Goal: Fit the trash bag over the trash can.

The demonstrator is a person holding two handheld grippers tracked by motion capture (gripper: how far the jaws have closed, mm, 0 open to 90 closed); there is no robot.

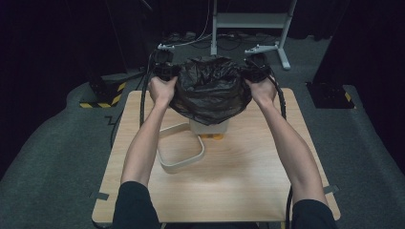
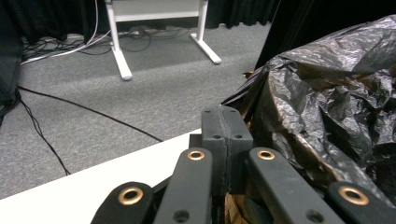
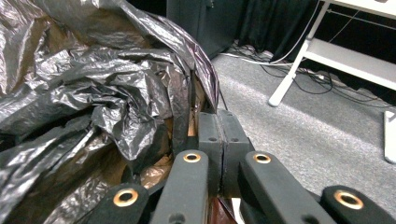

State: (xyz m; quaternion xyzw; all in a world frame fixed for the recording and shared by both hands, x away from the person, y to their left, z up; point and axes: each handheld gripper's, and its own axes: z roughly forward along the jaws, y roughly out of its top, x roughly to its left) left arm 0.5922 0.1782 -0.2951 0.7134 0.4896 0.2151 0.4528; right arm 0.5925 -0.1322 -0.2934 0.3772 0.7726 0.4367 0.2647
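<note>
You have the black bin bag (image 1: 210, 90) stretched between your two grippers, hanging over the far half of the bench (image 1: 239, 181), with its open mouth draped around the top of a pale bin (image 1: 208, 127) that stands there. The left gripper (image 1: 165, 71) has its fingers (image 2: 227, 140) clenched tight, and the bag's rim seems pinched between them — the film bunches up right against them in the left gripper view. The right gripper (image 1: 256, 70) is clenched likewise, with the crinkled plastic (image 3: 93, 107) gathered at its fingers (image 3: 219, 144).

Expect the bag to handle as thin, limp film: almost weightless, no stiffness of its own, slick on the surface and quick to slide out of a loose pinch. It will likely tear if you drag it hard over the bin's edge, so keep the pull even on both sides. The rim is the place to hold — opposite edges, as you have it now, which keeps the mouth wide. A loose pale frame (image 1: 181, 148) lies on the bench just beside the bin.
</note>
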